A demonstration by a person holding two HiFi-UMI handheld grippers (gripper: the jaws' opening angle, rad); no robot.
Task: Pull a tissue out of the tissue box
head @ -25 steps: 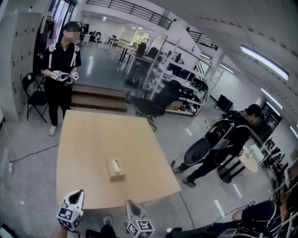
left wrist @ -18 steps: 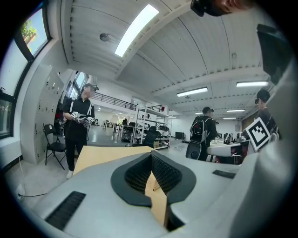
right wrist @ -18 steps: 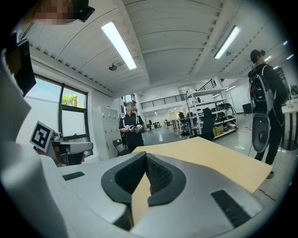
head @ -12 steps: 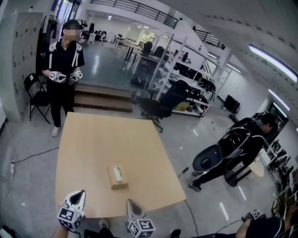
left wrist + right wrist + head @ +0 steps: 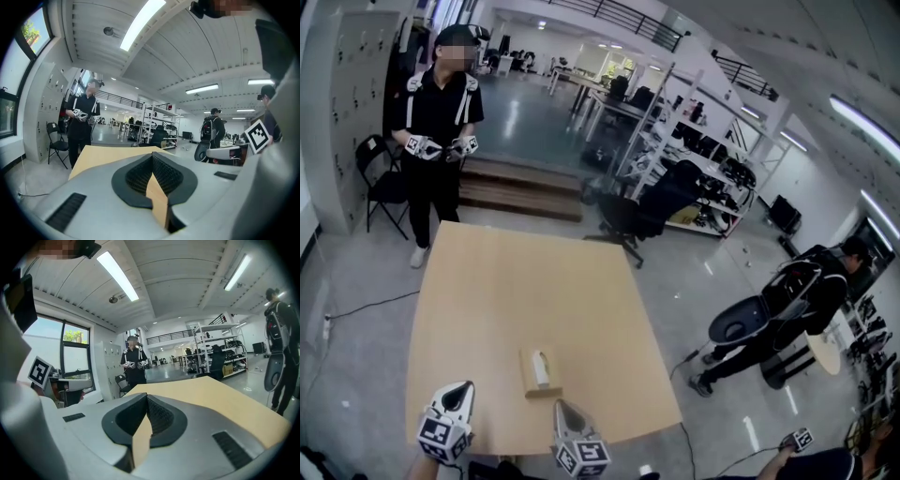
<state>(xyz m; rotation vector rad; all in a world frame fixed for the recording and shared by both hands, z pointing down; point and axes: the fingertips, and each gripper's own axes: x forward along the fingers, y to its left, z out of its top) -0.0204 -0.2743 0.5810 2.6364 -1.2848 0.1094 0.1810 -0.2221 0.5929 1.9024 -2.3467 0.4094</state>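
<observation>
A tan tissue box (image 5: 541, 371) lies flat on the beige table (image 5: 516, 281), close to its near edge, with a white tissue showing in the top slot. My left gripper (image 5: 463, 387) hovers at the near edge, left of the box, its jaws together and empty. My right gripper (image 5: 560, 406) sits just short of the box's near end, also shut and empty. In the left gripper view the left gripper (image 5: 152, 157) points along the table top. The right gripper (image 5: 146, 397) does the same in the right gripper view. The box is hidden in both gripper views.
A person in black (image 5: 441, 103) stands past the table's far left corner holding grippers. A folding chair (image 5: 380, 178) and wooden steps (image 5: 520, 187) lie beyond. An office chair (image 5: 661, 202) stands at the far right; another person with a backpack (image 5: 806, 291) bends over on the right.
The table and tissue box have slid down the head view toward me. Both grippers now reach over the near table edge, closer to the box. Their jaws have stayed together.
</observation>
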